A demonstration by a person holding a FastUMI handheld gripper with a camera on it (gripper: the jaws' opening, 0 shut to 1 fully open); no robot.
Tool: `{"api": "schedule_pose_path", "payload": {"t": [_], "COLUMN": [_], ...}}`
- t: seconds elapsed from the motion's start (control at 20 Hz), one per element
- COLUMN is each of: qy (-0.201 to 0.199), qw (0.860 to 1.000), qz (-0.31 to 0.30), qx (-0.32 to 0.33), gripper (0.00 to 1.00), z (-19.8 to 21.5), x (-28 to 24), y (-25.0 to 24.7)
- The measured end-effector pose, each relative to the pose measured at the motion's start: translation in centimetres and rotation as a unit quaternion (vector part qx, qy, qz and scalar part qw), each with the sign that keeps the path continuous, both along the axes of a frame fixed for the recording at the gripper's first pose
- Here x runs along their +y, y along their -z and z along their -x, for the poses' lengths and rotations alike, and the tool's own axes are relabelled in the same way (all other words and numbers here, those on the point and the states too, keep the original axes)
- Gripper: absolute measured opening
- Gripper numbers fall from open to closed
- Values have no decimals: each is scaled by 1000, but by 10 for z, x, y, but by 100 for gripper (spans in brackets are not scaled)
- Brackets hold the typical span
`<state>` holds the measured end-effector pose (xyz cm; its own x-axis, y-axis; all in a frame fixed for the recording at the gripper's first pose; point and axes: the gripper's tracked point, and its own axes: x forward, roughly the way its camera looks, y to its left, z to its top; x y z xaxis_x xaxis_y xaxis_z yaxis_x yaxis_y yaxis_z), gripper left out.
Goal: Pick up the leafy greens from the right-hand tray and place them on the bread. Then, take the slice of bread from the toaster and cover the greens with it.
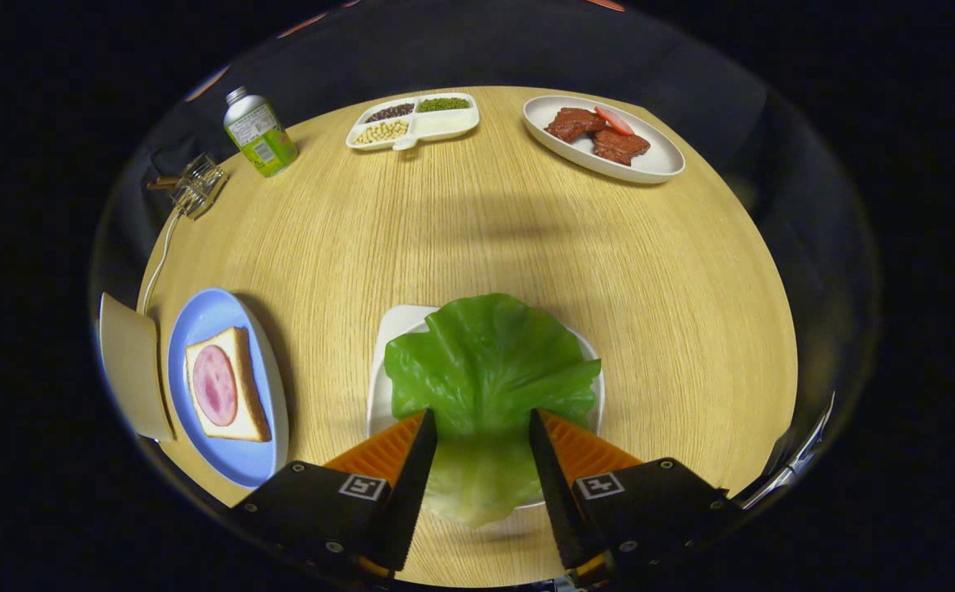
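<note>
A big green lettuce leaf (485,362) lies on a white tray (391,329) just ahead of the fingers, and its pale stem end reaches back over the tray's near rim. My gripper (481,415) is open, one finger on each side of that stem end, and I see neither pressing on it. Left of the tray, a blue plate (206,316) holds a slice of bread (238,403) topped with a round slice of ham (214,385). A pale toaster (132,370) stands left of the plate, partly cut off, so its slot and any bread in it are hidden.
The round wooden table (477,247) carries a green-labelled bottle (260,133) and a glass object (197,185) at the far left. At the back sits a divided dish of beans (452,123), with an oval plate of meat (658,160) at the far right. A white cord (160,259) runs from the toaster.
</note>
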<state>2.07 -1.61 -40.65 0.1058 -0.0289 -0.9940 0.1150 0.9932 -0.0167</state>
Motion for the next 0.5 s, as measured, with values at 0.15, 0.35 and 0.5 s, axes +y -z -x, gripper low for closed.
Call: {"api": "schedule_pose_path", "payload": {"t": [0.15,0.35,0.5], "qy": [12,7,26], "qw": [1000,1000,999], "qz": [1,-1,-29], "qx": [4,-8,-19], "gripper": [59,27,14], "z": [-2,-5,-10], "x": [0,-3,-1], "y": [2,2,2]}}
